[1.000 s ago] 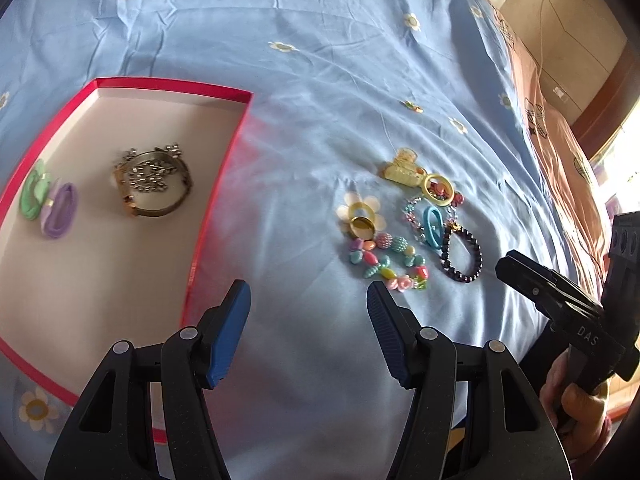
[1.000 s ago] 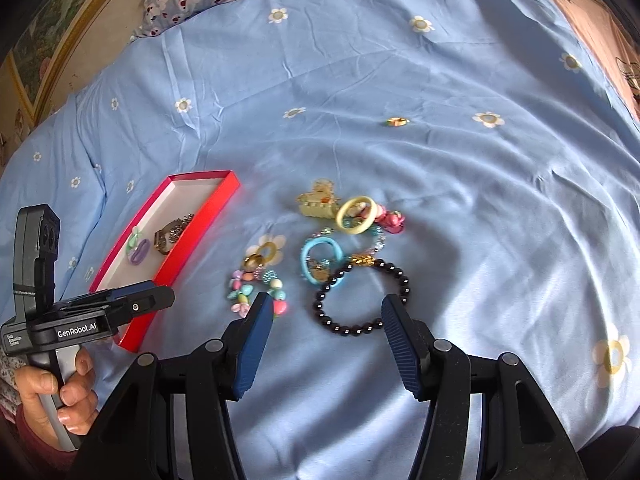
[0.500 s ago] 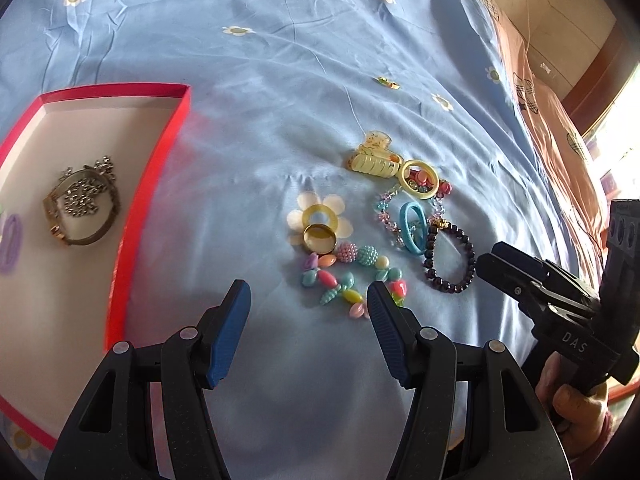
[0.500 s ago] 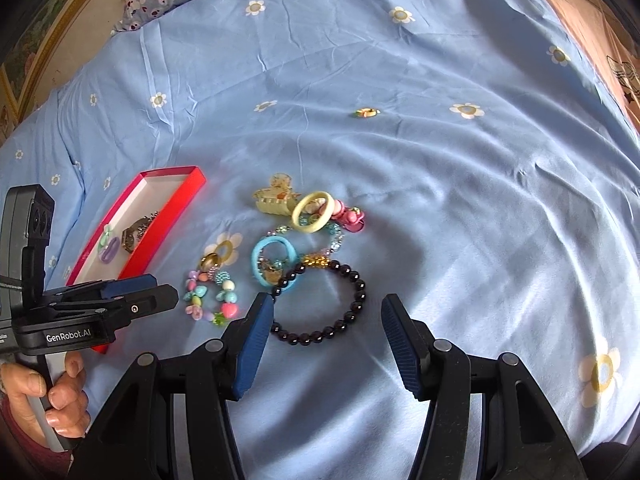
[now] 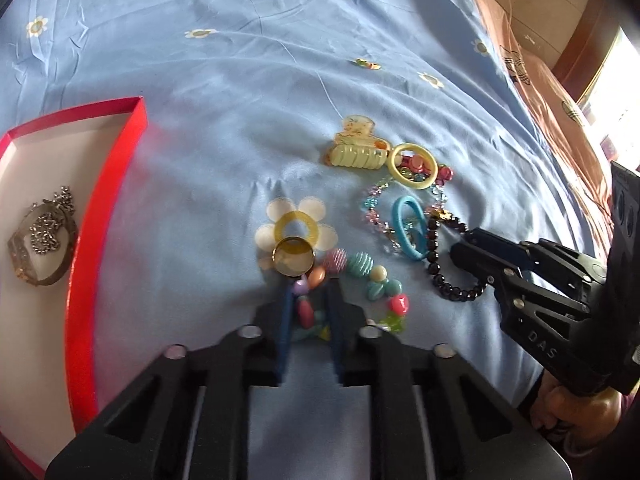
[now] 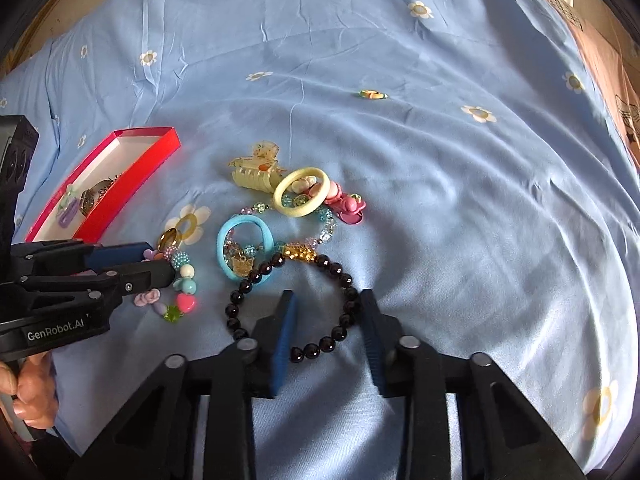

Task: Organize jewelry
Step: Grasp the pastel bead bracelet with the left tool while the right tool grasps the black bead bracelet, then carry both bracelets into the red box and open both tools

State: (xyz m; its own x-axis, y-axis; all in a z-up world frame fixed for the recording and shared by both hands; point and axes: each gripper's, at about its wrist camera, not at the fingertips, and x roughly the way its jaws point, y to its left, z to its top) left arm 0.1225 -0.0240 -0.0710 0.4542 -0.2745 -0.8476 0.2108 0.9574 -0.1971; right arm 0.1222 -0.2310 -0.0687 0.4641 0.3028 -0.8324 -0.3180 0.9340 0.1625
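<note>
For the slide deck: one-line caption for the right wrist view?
Right gripper closing around the black bead bracelet on the blue bedsheet.

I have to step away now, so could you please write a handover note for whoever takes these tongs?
Left tongs: just closed, shut on the colourful bead bracelet.
Right tongs: just been closing, open astride the black bead bracelet, no grip yet.
Done: bangle and chain lie in the red box.
Left: both bracelets, ring, hair claw and hair ties, on the blue sheet, to box.
</note>
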